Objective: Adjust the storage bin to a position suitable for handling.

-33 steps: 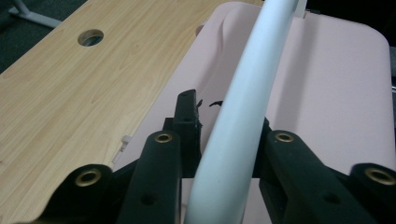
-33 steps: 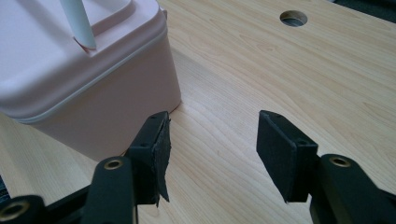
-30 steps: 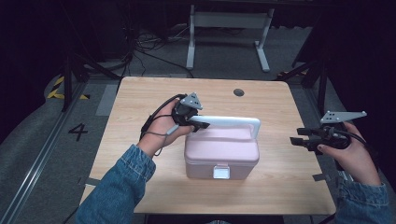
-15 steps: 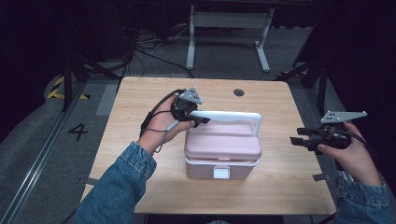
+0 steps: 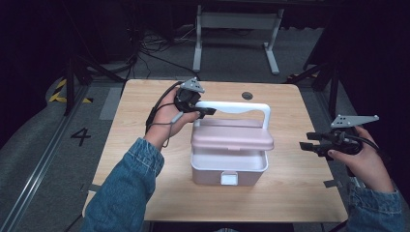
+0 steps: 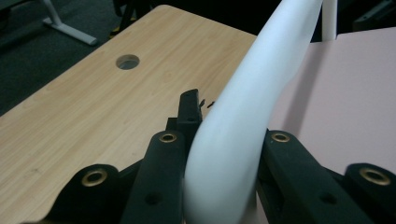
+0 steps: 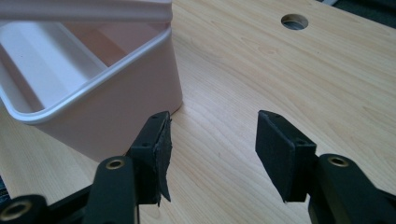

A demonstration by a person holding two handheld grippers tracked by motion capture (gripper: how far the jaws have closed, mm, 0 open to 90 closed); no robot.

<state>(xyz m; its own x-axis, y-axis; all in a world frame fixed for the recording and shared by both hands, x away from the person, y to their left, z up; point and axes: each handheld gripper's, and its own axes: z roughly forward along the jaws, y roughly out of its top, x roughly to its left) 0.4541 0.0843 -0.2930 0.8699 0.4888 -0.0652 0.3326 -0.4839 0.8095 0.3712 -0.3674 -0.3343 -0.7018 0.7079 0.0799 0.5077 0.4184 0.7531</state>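
In the high view a pink box (image 5: 229, 166) sits at the middle of the wooden table (image 5: 300, 193), its white latch facing the bottom of the frame. The pink lid (image 5: 232, 140) is raised off the box's rim, hanging from a white handle (image 5: 237, 107) that arches above it just above the frame's centre. The left gripper (image 5: 205, 112), held in a hand (image 5: 169, 116) with a denim sleeve coming up from the lower left, is clamped on the handle's left end. In the left gripper view the two black jaws press against both sides of the white handle (image 6: 243, 121) at the bottom centre, with the pink lid (image 6: 345, 93) spreading across the right of the frame and the tabletop with its round hole (image 6: 127, 61) at the upper left.

At the right edge of the high view the right gripper (image 5: 305, 141) hovers level, pointing left toward the box and well apart from it. In the right gripper view its jaws stand apart with bare table (image 7: 280, 70) between them, and the box's corner (image 7: 116, 116) with the white inner tray (image 7: 46, 70) lies in the upper left
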